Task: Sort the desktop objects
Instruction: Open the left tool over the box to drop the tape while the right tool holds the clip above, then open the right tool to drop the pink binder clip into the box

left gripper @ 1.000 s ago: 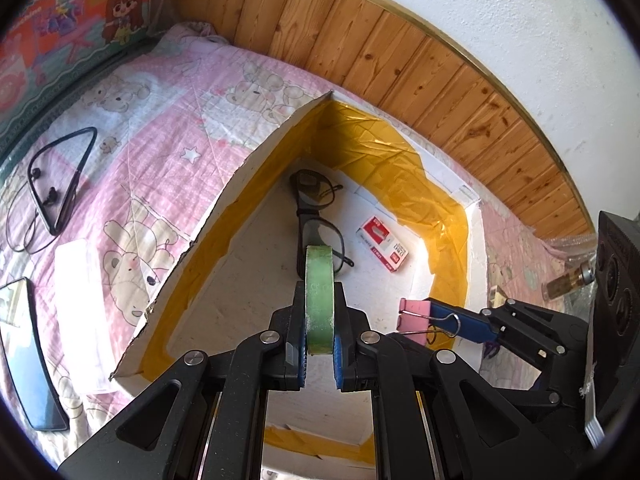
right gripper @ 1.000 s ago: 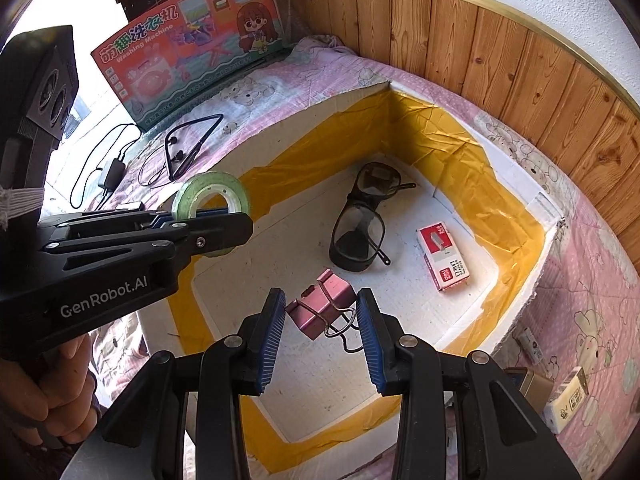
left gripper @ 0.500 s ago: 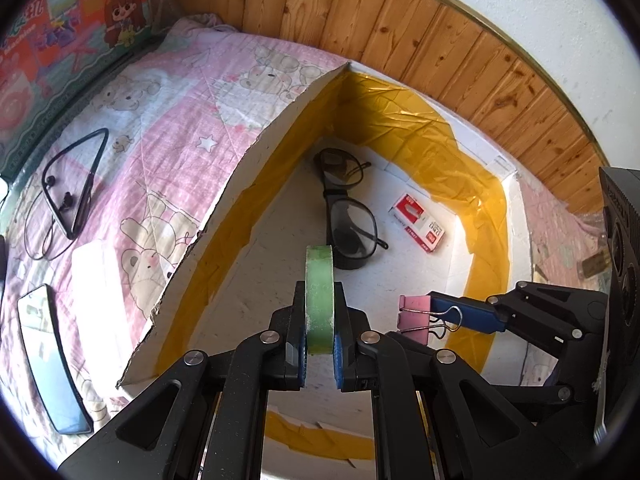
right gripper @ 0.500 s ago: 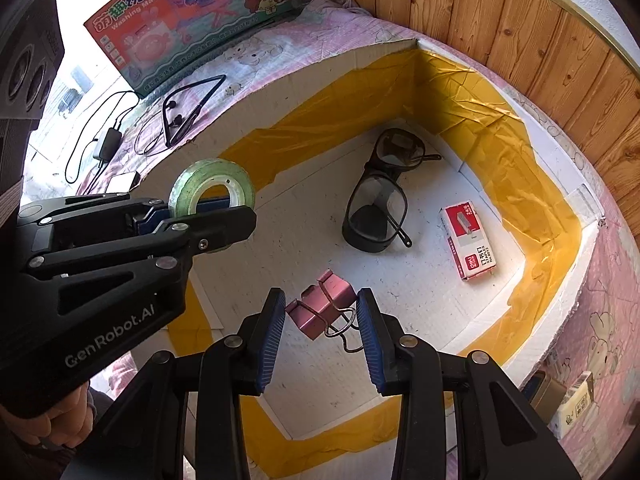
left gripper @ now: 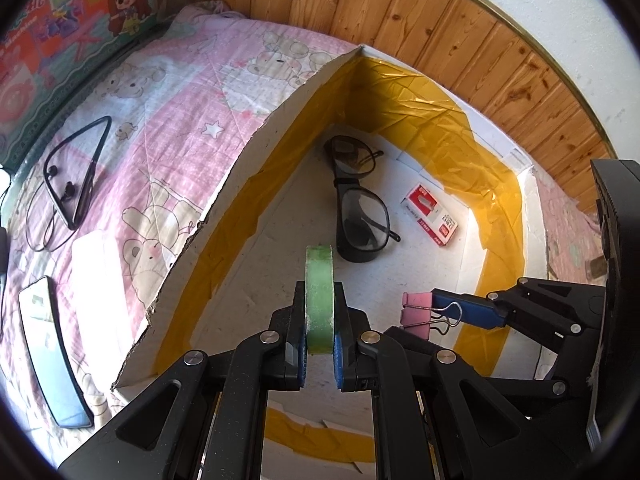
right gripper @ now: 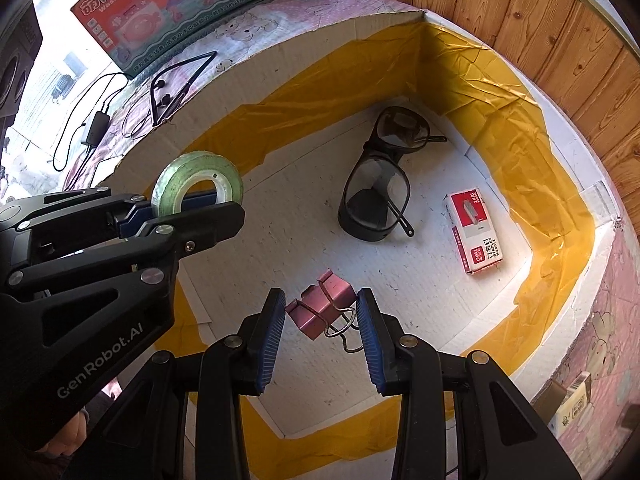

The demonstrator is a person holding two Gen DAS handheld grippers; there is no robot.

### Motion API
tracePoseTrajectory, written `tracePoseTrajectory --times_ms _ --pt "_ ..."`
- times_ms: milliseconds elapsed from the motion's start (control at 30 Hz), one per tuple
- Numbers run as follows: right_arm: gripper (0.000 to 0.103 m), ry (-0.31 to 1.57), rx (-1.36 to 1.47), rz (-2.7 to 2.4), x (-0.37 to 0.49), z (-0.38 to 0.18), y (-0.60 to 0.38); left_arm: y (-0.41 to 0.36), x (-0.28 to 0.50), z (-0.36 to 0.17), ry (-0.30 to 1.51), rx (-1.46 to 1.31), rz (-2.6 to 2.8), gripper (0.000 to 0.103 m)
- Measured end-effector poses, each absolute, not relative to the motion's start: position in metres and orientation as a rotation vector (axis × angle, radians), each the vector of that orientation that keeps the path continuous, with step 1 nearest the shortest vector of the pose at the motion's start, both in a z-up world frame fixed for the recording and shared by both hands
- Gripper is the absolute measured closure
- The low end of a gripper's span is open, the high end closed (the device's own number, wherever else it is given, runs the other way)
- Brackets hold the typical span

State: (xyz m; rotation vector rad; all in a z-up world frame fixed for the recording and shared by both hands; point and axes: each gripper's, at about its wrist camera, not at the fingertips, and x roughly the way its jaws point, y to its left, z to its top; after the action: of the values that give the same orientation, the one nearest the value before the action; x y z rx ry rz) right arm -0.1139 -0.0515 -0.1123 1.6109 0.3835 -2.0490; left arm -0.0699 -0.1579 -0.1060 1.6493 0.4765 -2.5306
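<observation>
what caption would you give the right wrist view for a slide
Right gripper holds a pink binder clip above a taped box, beside the left gripper gripping a green tape roll.

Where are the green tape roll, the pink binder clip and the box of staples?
green tape roll (left gripper: 319,300), left wrist view, on its outer band.
pink binder clip (right gripper: 326,306), right wrist view, on its body.
box of staples (right gripper: 476,236), right wrist view, on its top face.

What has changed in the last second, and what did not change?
Both tools came lower over the white box, so its floor looks nearer. Nothing was taken or released: the left tool still grips the green tape roll, and the right tool still holds the pink binder clip. The glasses and the staples box lie as before.
</observation>
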Motion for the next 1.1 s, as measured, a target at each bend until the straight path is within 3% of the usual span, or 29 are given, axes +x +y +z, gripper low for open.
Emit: tracePoseTrajectory --times_ms 100,233,1100 --pt "0.064 0.390 1.621 -2.049 -0.115 -0.114 -0.051 -0.160 -0.071 -0.107 0.506 1.662 -2.529 0.090" --pt "0.064 0.387 1.634 -2.058 -0.118 -0.117 -0.049 -0.162 -0.071 -0.107 0.534 1.661 -2.526 0.072" --pt "0.063 0.338 1.628 -2.156 -0.107 -0.097 -0.015 -0.147 -0.061 -0.078 0.493 1.611 -2.571 0.068"
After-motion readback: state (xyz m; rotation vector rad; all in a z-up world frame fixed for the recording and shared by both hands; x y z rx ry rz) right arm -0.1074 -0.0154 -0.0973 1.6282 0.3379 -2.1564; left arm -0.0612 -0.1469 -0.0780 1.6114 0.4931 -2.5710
